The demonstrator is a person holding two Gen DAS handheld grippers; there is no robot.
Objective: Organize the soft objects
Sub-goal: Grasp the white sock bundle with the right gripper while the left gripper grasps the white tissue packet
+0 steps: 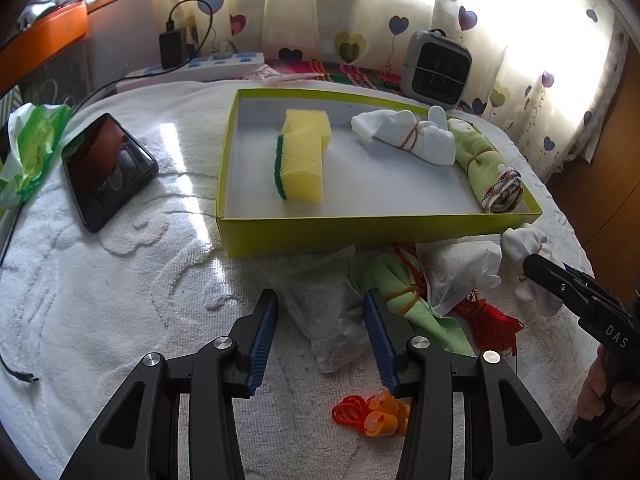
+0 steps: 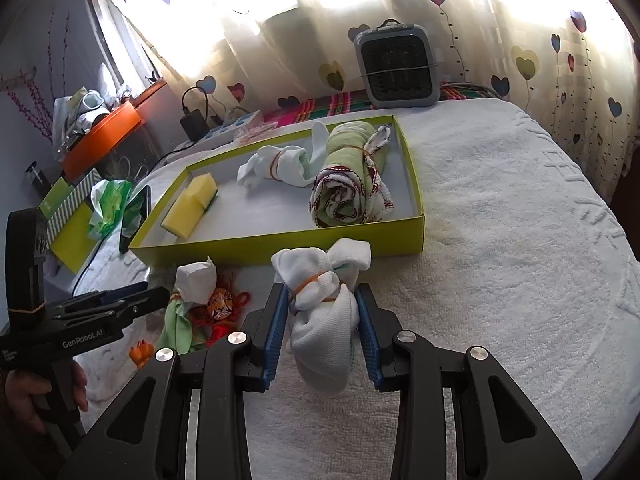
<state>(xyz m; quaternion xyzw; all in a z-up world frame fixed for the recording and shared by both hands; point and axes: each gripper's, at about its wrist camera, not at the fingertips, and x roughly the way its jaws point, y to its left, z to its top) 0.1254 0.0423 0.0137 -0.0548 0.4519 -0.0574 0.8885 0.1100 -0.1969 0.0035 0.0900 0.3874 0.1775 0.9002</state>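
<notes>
White terry towel spread over a bed, sunlit heart-print curtains behind, and a shallow yellow-green box as the landmark near the middle. Inside the box: a yellow sponge with a green scrub face toward its left side, a white sock bundle bound with a rubber band toward the back, and a rolled green cloth with dark-trimmed edging along the right wall. Just beyond the box's far right corner, a small grey fan heater; beyond its far left corner, a white power strip with a black charger plugged in. Left of the box, a black phone lying flat on the towel. Directly in front of the box's near wall, a loose pile: crumpled white paper, a green cloth tied with rubber band, a red tassel, and a clear plastic bag. Nearer the camera than that pile, small orange pieces on a red cord. Left gripper poised over the plastic bag in front of the box, jaws parted, gripping nothing. Right gripper just in front of the box's near wall, blue pads clamped on both sides of a second white sock bundle tied with a rubber band. Person's fingers wrapped around the left gripper's handle.
</notes>
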